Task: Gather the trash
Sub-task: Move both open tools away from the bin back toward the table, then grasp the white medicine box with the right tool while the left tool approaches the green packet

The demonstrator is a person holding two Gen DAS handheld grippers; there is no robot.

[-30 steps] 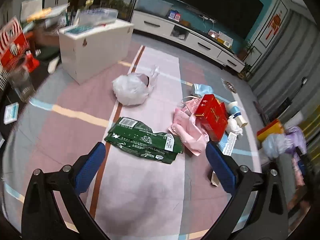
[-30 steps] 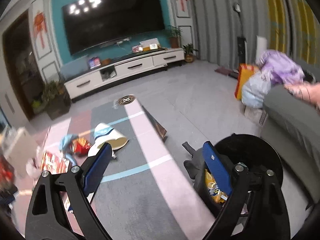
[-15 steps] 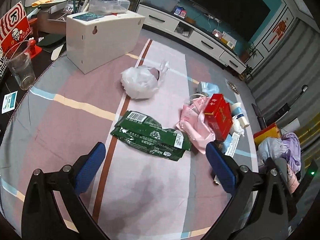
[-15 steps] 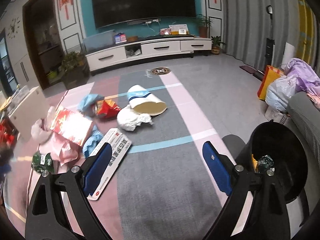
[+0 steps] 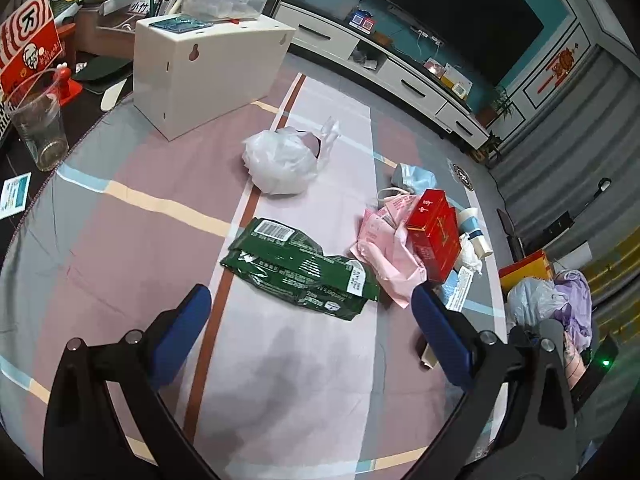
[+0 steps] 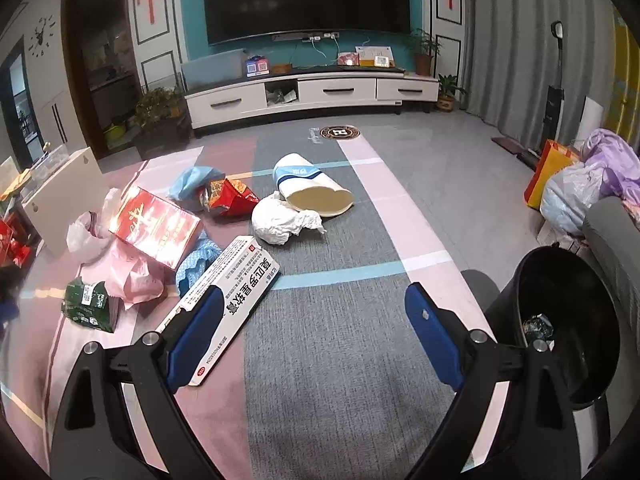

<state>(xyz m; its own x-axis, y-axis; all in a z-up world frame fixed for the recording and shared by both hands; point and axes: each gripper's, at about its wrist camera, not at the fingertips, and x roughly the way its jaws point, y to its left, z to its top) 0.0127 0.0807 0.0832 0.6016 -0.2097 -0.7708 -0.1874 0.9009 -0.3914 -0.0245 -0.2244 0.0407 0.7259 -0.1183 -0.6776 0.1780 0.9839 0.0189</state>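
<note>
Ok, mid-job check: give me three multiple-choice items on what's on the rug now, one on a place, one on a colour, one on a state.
1. Where does the red box lie?
A. on the pink bag
B. inside the black bin
C. on the TV stand

2. What colour is the flattened wrapper nearest the left gripper?
A. yellow
B. green
C. white

3. How is the right gripper?
A. shut on the paper cup
B. shut on the white carton
C. open, holding nothing

Key: 1 A, it rests on the pink plastic; 2 B, dark green with a barcode; 3 C, only rug shows between its pads.
</note>
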